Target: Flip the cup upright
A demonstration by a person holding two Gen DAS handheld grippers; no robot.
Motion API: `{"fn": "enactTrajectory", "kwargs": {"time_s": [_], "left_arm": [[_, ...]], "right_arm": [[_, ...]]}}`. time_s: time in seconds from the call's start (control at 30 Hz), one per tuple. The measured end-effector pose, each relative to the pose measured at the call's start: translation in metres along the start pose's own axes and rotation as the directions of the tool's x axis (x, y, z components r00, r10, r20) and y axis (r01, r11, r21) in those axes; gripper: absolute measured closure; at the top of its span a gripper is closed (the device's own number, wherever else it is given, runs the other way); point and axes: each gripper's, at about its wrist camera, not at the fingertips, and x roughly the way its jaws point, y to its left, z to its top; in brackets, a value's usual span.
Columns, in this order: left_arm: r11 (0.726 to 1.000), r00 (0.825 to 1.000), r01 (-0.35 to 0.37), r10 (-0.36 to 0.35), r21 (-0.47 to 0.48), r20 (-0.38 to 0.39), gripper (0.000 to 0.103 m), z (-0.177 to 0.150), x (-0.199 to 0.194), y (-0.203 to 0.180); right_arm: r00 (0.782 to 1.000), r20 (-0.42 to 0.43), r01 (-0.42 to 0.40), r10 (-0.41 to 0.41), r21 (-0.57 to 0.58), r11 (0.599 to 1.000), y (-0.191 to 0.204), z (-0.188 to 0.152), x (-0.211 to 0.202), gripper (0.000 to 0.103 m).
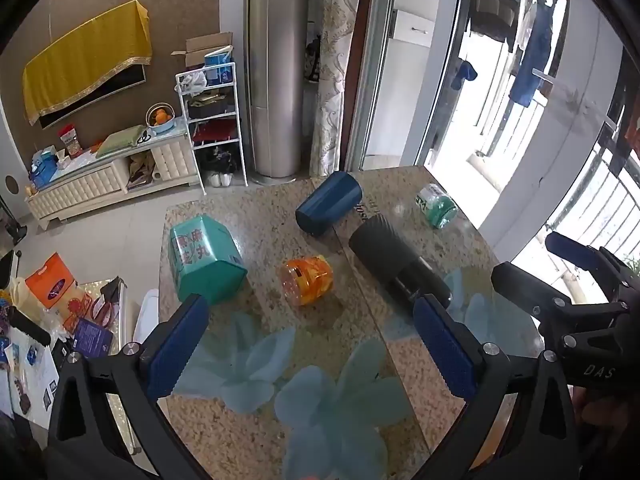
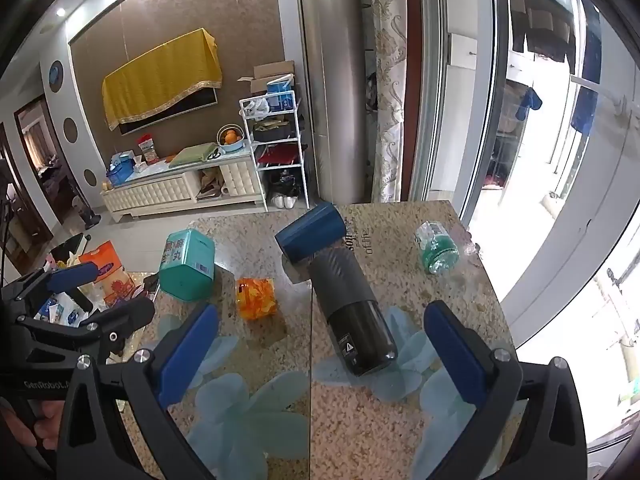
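Observation:
A dark blue cup (image 1: 329, 208) lies on its side near the far edge of the speckled stone table (image 1: 248, 224); it also shows in the right wrist view (image 2: 310, 232). My left gripper (image 1: 310, 344) is open and empty, hovering over the table's near part, well short of the cup. My right gripper (image 2: 320, 356) is open and empty, with a black ribbed flask (image 2: 352, 312) lying between its fingers' line of sight and the cup. The right gripper also shows at the right of the left wrist view (image 1: 532, 268).
On the table lie a teal box (image 1: 204, 264), an orange jar (image 1: 306, 280), the black flask (image 1: 400, 264) and a green clear jar (image 1: 438, 205). A glass door stands to the right. A cluttered low table (image 1: 60, 320) stands at left.

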Motion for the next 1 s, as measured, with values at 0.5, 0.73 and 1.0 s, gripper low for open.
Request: {"fn": "enactTrajectory", "kwargs": {"time_s": [0.5,0.73,1.0], "left_arm": [[1.000,1.000,0.018,-0.018,-0.013,-0.010,0.000,-0.006,0.002,0.001],[1.000,1.000,0.012,-0.013,-0.010,-0.017,0.000,-0.005,0.004,0.001],[1.000,1.000,0.013,-0.013,-0.011,-0.017,0.000,-0.005,0.004,0.002]], "right_arm": [[1.000,-0.006,-0.002,0.002,0.004,1.000,-0.002,0.001,-0.001,0.000],[1.000,-0.011,-0.005,0.005,0.007,1.000,-0.002,-0.002,0.001,0.000],[1.000,-0.010,-0.006,0.006,0.006,1.000,-0.001,-0.006,0.001,0.000]]}}
